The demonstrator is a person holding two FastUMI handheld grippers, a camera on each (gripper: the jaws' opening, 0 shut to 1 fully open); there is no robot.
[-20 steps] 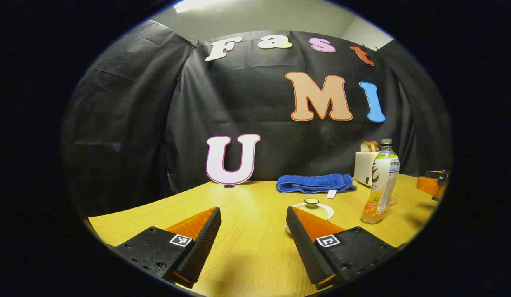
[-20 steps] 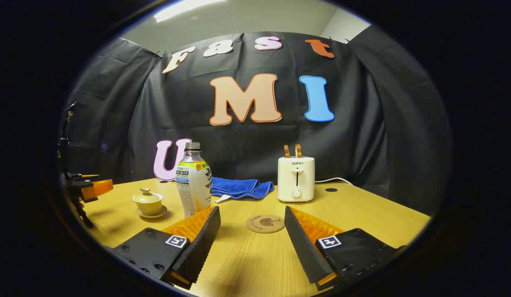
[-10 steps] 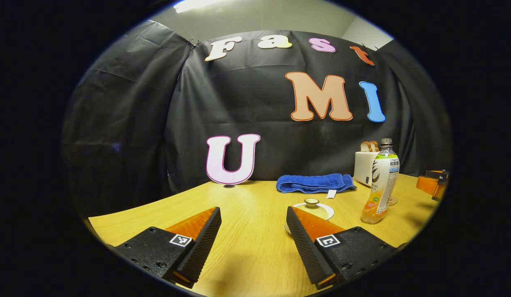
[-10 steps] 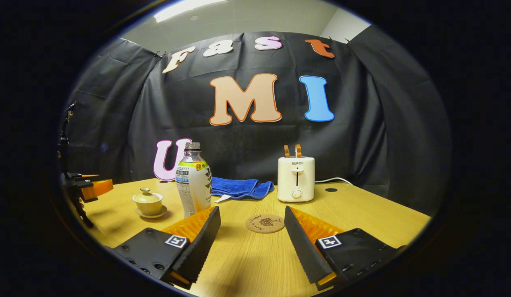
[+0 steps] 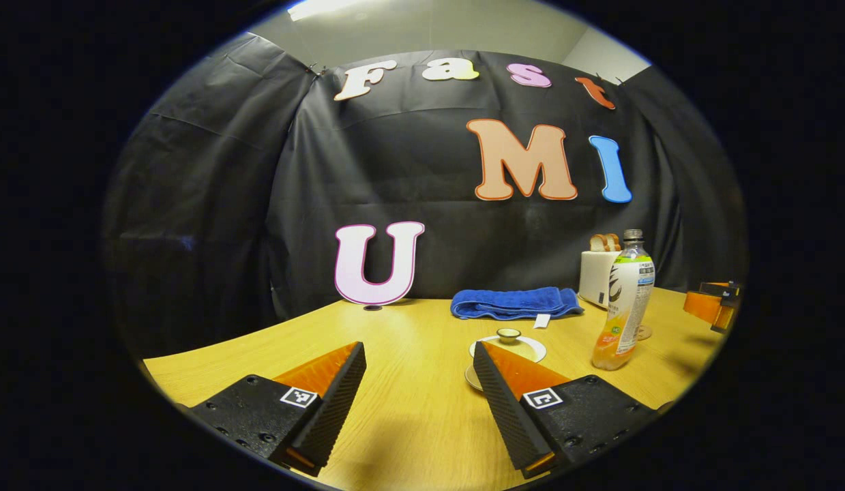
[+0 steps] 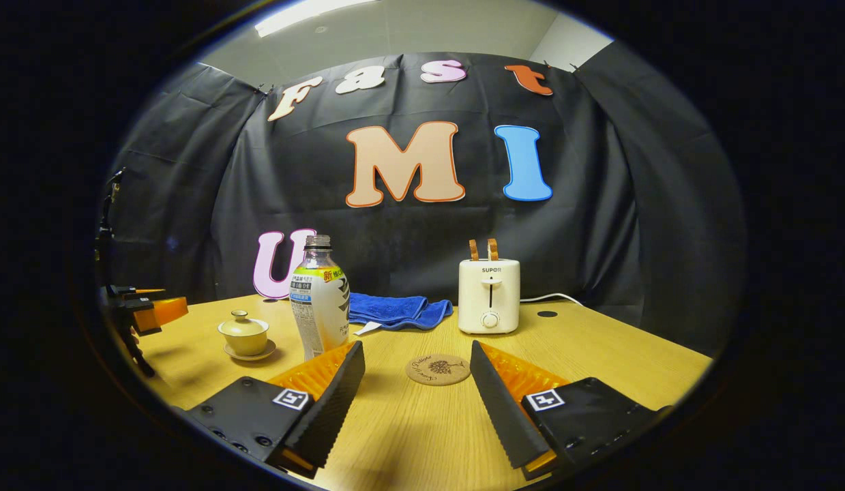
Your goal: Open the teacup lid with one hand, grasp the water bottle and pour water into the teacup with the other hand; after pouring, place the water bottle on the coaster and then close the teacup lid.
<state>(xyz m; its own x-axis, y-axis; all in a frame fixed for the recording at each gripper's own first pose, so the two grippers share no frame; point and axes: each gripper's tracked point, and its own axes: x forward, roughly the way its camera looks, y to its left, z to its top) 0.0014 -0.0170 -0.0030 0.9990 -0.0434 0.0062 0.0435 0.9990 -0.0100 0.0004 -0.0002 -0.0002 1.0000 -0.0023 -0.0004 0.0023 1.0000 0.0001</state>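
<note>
In the left gripper view, the left gripper (image 5: 419,382) sits low in the frame with its fingers spread wide and nothing between them, just bare table (image 5: 408,341). The finger at lower right covers the near part of the teacup (image 5: 507,346), so the lid (image 5: 509,334) with its knob and a bit of saucer peek over the fingertip; the cup's body is hard to make out. Right of centre the water bottle (image 5: 623,303) stands upright, long axis vertical, neck up, apart from the cup.

Over to the right gripper view: the right gripper (image 6: 417,378) is spread as well, gripping nothing, and the round coaster (image 6: 438,369) lies flat between its tips, farther back. The bottle (image 6: 319,296) stands upright at centre left, its base cut off behind the left-hand finger. Further left the teacup (image 6: 243,334) rests on its saucer, lid on. At the far left edge the other gripper (image 6: 146,310) is partly cut off. Behind, a folded blue towel (image 6: 395,309) and a white toaster (image 6: 490,294) with toast in it stand against the black cloth wall; the ceiling is pale, with a light strip at upper left.
</note>
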